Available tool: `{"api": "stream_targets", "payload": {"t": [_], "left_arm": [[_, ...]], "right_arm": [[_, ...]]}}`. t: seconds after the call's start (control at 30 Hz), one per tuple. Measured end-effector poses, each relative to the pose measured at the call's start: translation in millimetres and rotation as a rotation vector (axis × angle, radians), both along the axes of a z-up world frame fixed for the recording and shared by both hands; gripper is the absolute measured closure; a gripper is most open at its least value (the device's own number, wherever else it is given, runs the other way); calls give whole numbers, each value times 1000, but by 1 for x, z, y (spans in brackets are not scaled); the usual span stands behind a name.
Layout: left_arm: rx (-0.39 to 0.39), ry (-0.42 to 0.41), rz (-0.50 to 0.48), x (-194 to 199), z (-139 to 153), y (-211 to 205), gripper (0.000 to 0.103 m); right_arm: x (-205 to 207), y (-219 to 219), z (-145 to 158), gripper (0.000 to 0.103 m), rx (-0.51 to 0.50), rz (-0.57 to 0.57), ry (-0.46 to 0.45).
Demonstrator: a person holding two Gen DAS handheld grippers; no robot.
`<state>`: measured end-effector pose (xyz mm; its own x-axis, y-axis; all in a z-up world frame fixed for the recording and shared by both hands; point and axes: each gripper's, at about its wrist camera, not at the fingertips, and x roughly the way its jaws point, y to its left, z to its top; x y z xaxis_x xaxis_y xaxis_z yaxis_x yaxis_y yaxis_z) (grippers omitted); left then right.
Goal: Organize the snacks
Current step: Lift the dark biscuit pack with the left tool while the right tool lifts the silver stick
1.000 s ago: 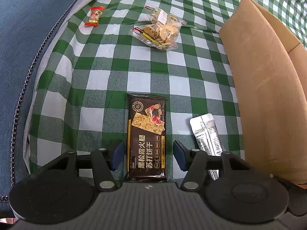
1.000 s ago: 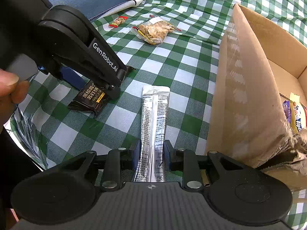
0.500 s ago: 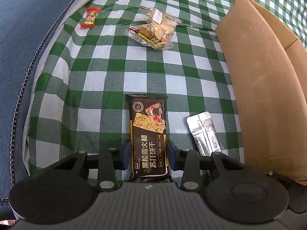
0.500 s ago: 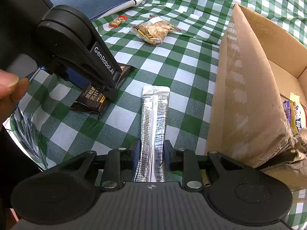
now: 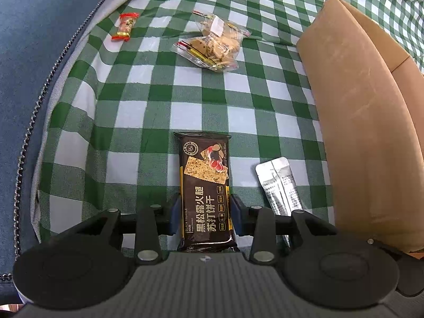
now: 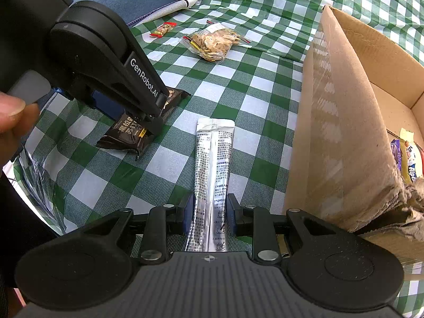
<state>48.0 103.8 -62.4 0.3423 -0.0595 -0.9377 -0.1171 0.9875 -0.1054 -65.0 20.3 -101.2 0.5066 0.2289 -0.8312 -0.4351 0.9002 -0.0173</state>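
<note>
My left gripper [image 5: 206, 213] is shut on a dark brown cracker pack [image 5: 205, 182] and holds its near end; in the right wrist view the pack [image 6: 127, 135] tilts up off the green checked cloth under the left gripper [image 6: 152, 116]. My right gripper [image 6: 208, 213] is shut on a long silver sachet [image 6: 213, 164], which lies flat on the cloth; the sachet also shows in the left wrist view [image 5: 278, 182]. A cardboard box [image 6: 341, 122] stands to the right, with snacks [image 6: 405, 159] inside.
A clear bag of biscuits [image 5: 212, 46] and a small red-wrapped candy [image 5: 125, 26] lie farther back on the cloth. A blue cushion [image 5: 34, 53] borders the cloth on the left. The box wall [image 5: 363, 122] stands close beside the sachet.
My left gripper's jaws closed from wide open onto the cracker pack and lifted its near end off the cloth. The right gripper stayed shut on the sachet and did not move.
</note>
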Motion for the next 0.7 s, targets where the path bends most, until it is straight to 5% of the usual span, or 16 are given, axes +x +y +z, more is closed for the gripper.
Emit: {"api": "stream_targets", "payload": {"t": [0.7], "left_arm": [[20,-18,-23,1,-1,-1,61]], "right_arm": [[0,0,0,75,0,0,-2]]}}
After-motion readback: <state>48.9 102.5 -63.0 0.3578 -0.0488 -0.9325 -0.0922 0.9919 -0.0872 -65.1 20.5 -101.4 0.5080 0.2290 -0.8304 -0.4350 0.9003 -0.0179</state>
